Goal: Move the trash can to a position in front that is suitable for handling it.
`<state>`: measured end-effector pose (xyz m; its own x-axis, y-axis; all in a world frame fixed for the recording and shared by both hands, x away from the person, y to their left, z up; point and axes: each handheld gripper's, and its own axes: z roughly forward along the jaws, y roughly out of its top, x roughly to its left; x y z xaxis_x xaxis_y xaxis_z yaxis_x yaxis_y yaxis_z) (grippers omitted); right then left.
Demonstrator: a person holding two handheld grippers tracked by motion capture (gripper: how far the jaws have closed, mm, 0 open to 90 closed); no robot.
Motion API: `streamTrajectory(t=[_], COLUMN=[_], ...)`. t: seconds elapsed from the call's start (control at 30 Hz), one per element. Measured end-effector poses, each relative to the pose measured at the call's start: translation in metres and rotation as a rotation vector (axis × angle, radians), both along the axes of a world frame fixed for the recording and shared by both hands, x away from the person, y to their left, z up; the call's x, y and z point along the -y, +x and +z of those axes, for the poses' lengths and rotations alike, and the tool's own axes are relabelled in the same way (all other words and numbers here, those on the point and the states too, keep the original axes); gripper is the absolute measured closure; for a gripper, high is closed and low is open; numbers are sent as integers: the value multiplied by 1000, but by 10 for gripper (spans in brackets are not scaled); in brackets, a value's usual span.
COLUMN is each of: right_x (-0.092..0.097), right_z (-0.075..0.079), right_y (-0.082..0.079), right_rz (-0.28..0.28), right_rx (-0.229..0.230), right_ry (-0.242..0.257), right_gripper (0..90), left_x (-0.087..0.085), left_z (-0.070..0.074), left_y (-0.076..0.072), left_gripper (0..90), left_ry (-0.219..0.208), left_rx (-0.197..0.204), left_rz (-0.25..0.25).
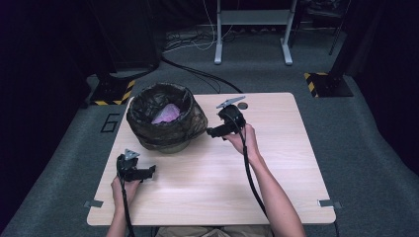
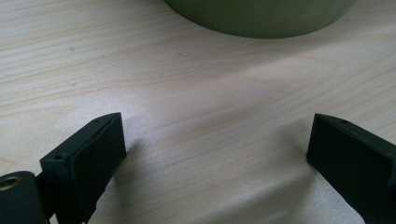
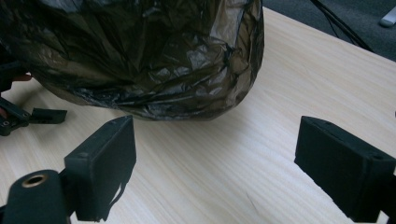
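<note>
Nearest the high camera, two forearms over the near edge of the pale wood desk (image 1: 207,177), each hand on a black gripper. Left gripper (image 1: 148,173) low over the desk's near left part, jaws wide apart with bare wood between them. Right gripper (image 1: 211,132) held above the desk just right of the bin (image 1: 165,118), pointed at it, jaws likewise spread and clamped on nothing. Bin stood on the far left part of the desk, lined with a dark crinkled bag (image 3: 149,56) folded over its rim; inside, seen from above, a pale purple scrap (image 1: 167,114). Between right gripper and bin, open wood, nothing in the way. Small dark round hole (image 1: 242,105) near the desk's far edge. From the right gripper view: bag's bulging wrinkled side close ahead, and the left gripper (image 3: 46,115) small at the left edge. From the left gripper view: the bin's green wall (image 2: 261,16) at the top. Beyond the desk, grey carpet, trailing cables (image 1: 197,74), a grey frame's legs (image 1: 252,34), yellow-black striped floor plates (image 1: 316,81).
</note>
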<state>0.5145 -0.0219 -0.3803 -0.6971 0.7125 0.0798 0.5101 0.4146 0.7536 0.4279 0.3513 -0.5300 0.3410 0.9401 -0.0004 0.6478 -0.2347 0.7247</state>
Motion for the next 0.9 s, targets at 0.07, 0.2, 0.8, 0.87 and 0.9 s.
streamTrajectory(t=[0.07, 0.2, 0.8, 0.87, 0.9], right_x=[-3, -7, -27, -29, -33], right_z=[3, 9, 38, 40, 41], right_y=[1, 4, 16, 18, 22], right_rz=[4, 9, 35, 36, 35], right_rx=[2, 4, 26, 19, 16], right_ry=[4, 9, 44, 55, 59], right_gripper=[124, 128, 132, 137, 139], left_x=[0, 0, 0, 1, 0], left_z=[0, 0, 0, 0, 0], left_y=[0, 0, 0, -1, 0], left_gripper=[43, 43, 50, 50, 50], left_ry=[0, 0, -2, -3, 2], left_rx=[0, 1, 3, 2, 4], left_rz=[1, 2, 2, 2, -1])
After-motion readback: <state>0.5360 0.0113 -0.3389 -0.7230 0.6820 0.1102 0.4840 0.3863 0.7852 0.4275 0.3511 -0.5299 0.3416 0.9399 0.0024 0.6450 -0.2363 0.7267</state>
